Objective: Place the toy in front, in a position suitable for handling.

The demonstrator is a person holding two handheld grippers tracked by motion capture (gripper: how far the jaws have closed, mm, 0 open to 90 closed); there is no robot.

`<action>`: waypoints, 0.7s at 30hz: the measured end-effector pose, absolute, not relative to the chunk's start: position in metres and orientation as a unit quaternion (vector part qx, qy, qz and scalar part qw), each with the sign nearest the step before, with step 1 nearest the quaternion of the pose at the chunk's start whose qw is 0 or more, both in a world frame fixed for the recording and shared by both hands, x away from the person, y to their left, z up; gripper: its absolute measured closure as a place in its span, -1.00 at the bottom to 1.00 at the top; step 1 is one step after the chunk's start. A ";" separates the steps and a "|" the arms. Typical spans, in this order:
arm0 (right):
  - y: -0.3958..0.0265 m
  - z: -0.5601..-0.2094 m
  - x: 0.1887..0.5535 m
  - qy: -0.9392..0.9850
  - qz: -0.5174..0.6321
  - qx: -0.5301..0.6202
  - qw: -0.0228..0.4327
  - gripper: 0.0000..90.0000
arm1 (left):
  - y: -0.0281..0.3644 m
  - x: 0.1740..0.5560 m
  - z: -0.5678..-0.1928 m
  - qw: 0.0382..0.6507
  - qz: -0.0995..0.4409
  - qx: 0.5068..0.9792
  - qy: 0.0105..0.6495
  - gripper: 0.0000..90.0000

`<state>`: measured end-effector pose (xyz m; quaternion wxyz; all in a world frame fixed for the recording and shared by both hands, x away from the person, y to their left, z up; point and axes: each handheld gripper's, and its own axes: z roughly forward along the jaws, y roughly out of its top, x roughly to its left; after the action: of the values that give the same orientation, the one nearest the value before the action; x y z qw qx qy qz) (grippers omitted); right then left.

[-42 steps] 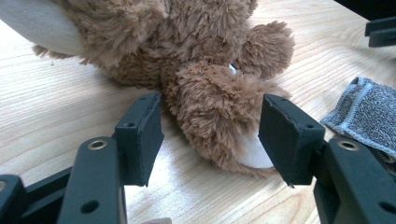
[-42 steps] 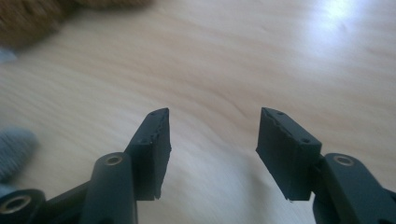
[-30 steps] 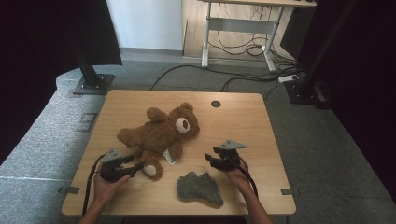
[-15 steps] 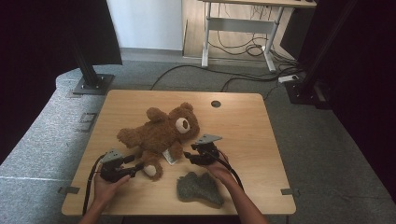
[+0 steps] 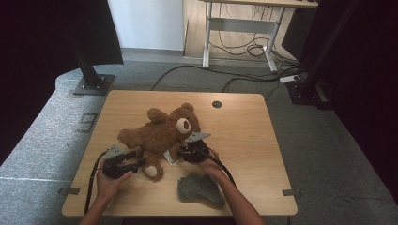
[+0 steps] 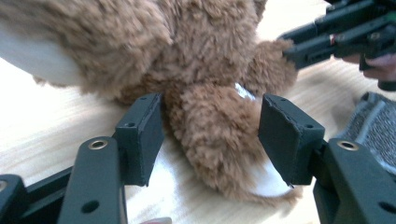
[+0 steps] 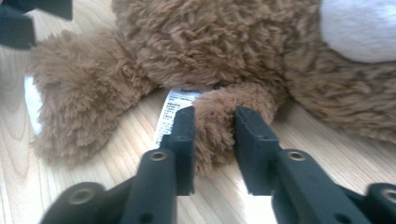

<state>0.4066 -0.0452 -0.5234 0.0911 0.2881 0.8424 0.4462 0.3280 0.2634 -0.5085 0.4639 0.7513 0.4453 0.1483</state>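
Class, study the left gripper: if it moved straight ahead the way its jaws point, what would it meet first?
Most likely the teddy bear's leg, which already lies between the open jaws of the left gripper; the bear's body sits just beyond.

Only one printed item: a white sewn-in label (image 7: 176, 108) on the brown teddy bear (image 7: 224, 51), lying flat on the table (image 7: 93, 154) beside the small paw. Dark lines of small print across it, plus a bolder heading at the top edge, all too blurred to read. Seen from the high view as a plain white tab (image 5: 170, 158) under the bear's body, lettering too small to make out. Nothing legible anywhere else.
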 end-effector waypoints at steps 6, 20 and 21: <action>-0.048 -0.524 0.407 0.846 0.437 0.291 0.096 0.79 | 0.263 0.331 -0.507 0.466 0.148 0.749 0.447 -0.13; -0.059 -0.525 0.404 0.850 0.429 0.290 0.098 0.88 | 0.254 0.350 -0.501 0.464 0.141 0.753 0.446 -0.11; -0.060 -0.525 0.404 0.850 0.428 0.290 0.098 0.88 | 0.253 0.353 -0.500 0.462 0.142 0.753 0.446 -0.11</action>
<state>0.4038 -0.0598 -0.5248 0.0977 0.2895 0.8504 0.4283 0.3527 0.2528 -0.5004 0.4619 0.7533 0.4460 0.1424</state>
